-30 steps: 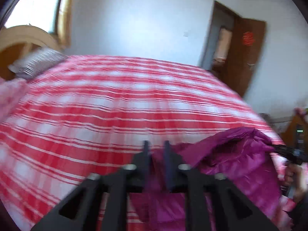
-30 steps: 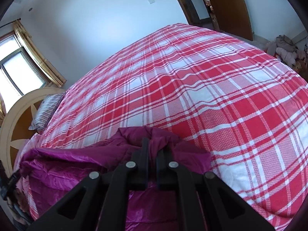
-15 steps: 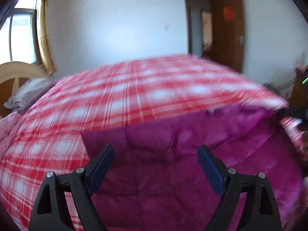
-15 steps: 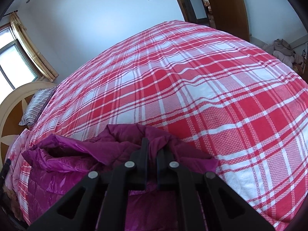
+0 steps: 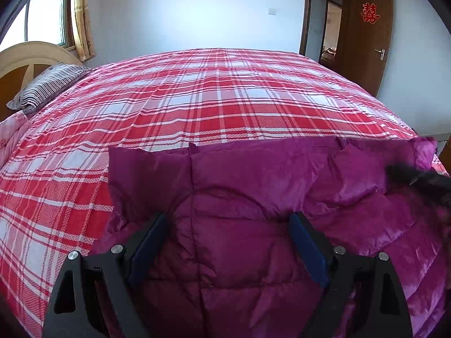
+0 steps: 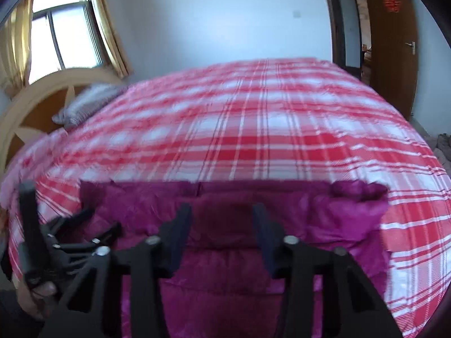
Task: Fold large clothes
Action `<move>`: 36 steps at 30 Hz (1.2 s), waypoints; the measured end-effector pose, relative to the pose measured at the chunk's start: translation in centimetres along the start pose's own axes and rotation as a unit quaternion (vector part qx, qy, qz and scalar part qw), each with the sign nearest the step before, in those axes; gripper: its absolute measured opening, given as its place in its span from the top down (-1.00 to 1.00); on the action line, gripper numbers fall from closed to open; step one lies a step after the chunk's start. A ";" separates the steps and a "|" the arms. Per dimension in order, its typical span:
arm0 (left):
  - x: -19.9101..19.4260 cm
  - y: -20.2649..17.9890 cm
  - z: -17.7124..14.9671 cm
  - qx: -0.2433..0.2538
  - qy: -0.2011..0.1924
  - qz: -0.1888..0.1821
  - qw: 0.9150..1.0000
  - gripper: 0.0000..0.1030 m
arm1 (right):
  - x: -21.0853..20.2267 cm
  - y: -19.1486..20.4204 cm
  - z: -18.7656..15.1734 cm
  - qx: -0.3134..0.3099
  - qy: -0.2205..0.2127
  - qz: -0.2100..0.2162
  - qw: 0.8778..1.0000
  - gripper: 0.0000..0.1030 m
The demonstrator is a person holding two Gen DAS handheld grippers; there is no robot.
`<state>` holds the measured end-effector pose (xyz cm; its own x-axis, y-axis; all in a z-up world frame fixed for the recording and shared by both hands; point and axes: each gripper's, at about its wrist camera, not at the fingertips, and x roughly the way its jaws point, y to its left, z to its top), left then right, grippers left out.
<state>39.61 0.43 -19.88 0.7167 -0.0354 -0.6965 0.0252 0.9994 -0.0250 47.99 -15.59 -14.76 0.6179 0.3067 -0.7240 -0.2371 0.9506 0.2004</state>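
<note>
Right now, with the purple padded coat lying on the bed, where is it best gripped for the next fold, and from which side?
Probably the far straight edge of the purple padded coat, near its left corner, coming over the coat from the near side. That edge lies flat and unobstructed on the plaid bed cover, so a finger could slide under it.

The purple padded coat [image 5: 253, 197], bunched a second ago, is now laid flat; it has been released by both grippers, the right gripper [image 6: 222, 219] jaws opening.

Wide bed [image 5: 225, 98] under red-and-white plaid cover; magenta padded jacket [image 5: 267, 197] spread flat at lower right, striped pillow [image 5: 48, 86] far left by headboard.
</note>
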 end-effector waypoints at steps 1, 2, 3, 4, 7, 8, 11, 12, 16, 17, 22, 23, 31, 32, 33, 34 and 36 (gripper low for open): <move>-0.4 -0.1 0.2 -0.002 -0.001 0.004 1.000 -0.72 | 1.0 -0.2 -0.4 0.003 0.012 -0.009 1.000 0.21; -1.0 -0.1 0.6 -0.006 -0.008 0.003 1.000 -0.72 | 2.3 -0.7 -0.9 0.011 0.025 -0.017 0.999 0.21; -1.7 -0.1 1.0 -0.008 -0.017 -0.005 1.000 -0.72 | 2.6 -1.0 -1.4 0.015 0.030 -0.018 0.999 0.24; -2.3 -0.4 1.4 -0.008 -0.026 -0.013 1.000 -0.72 | 2.8 -1.3 -1.7 0.016 0.030 -0.019 0.999 0.26; -3.3 -2.1 2.6 0.006 -0.037 -0.032 0.999 -0.72 | 2.7 -1.4 -2.4 0.010 0.025 -0.024 0.999 0.26; -3.1 -2.5 2.9 0.013 -0.036 -0.033 0.999 -0.72 | 2.7 -1.4 -2.6 0.009 0.024 -0.025 0.999 0.26; -1.4 -3.9 3.1 0.033 -0.026 -0.009 0.999 -0.72 | 2.8 -1.7 -2.6 0.014 0.024 -0.022 0.999 0.27; -0.3 -4.0 2.9 0.034 -0.013 -0.001 0.999 -0.72 | 2.9 -2.0 -2.7 0.018 0.023 -0.018 0.999 0.28; 2.4 -3.3 2.0 0.015 0.016 0.001 1.000 -0.76 | 2.9 -2.4 -2.9 0.029 0.017 -0.005 0.999 0.29; 2.5 -3.2 2.0 0.013 0.015 0.001 1.000 -0.77 | 2.8 -2.5 -3.0 0.032 0.016 -0.002 0.999 0.29; 3.2 -3.2 1.5 0.012 0.016 0.002 1.000 -0.85 | 3.0 -2.7 -3.1 0.040 0.013 0.004 0.999 0.29; 3.4 -3.2 1.5 0.009 0.018 -0.001 1.000 -0.86 | 3.0 -2.7 -3.1 0.041 0.012 0.004 0.999 0.29; 4.1 -3.0 1.3 0.001 0.030 -0.001 1.000 -0.95 | 3.1 -2.5 -3.2 0.038 0.011 -0.002 0.999 0.29; 4.3 -3.2 1.4 0.005 0.034 0.005 0.999 -0.96 | 3.1 -2.6 -3.2 0.038 0.011 -0.003 0.999 0.29; 4.4 -3.4 1.3 0.008 0.036 0.010 0.999 -0.98 | 3.2 -2.6 -3.2 0.037 0.011 -0.004 0.999 0.29; 4.5 -3.5 1.3 0.011 0.038 0.014 0.999 -0.98 | 3.2 -2.5 -3.2 0.036 0.012 -0.007 0.999 0.29; 4.7 -3.6 1.3 0.014 0.042 0.018 0.999 -0.98 | 3.3 -2.3 -3.2 0.032 0.012 -0.013 0.999 0.29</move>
<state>43.77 -3.31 -22.10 0.6565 0.0023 -0.7543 0.0205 0.9996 0.0209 48.16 -16.88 -19.78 0.6047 0.2804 -0.7455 -0.1722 0.9599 0.2214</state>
